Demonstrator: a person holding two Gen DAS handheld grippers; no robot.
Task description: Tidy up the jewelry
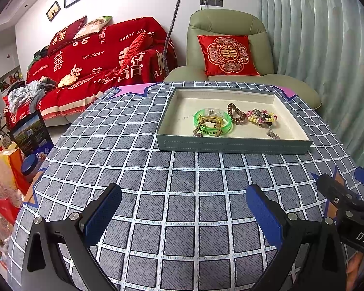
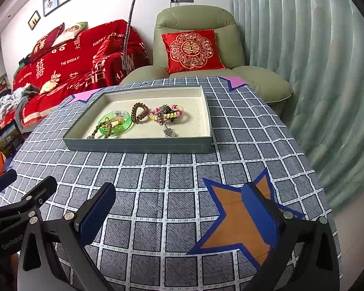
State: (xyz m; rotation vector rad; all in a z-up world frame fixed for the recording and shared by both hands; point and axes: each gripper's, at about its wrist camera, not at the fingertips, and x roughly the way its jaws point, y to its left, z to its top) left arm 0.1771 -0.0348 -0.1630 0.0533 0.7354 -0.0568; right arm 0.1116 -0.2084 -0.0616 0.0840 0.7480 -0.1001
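Two grippers: both are hovering low over the near part of the bench, well short of the tray, probably because nothing loose is lying on the cloth for them to fetch.
Left gripper: its jaws are standing wide and released, holding nothing, and pointing toward the tray's near wall.
Right gripper: its jaws are likewise spread and empty, sitting over the orange star printed on the checked cloth.
Tray: it is lying on the far half of the bench, a shallow grey box with a pale lining, placed within reach of either gripper.
Jewelry: all of it is resting inside the tray, toward the near side.
Green bangle: it is lying at the left of the group, with a braided cord looping through and over it.
Brown coil band: it is sitting just right of the bangle, between it and the colourful one.
Pink and yellow coil band: it is lying furthest right, with a dark clip on top; exactly what the clip is, I cannot tell.
Silver pendant: it is trailing toward the near wall below the colourful band.
Progress: judging by the full tray and bare cloth, the sorting is looking close to done.
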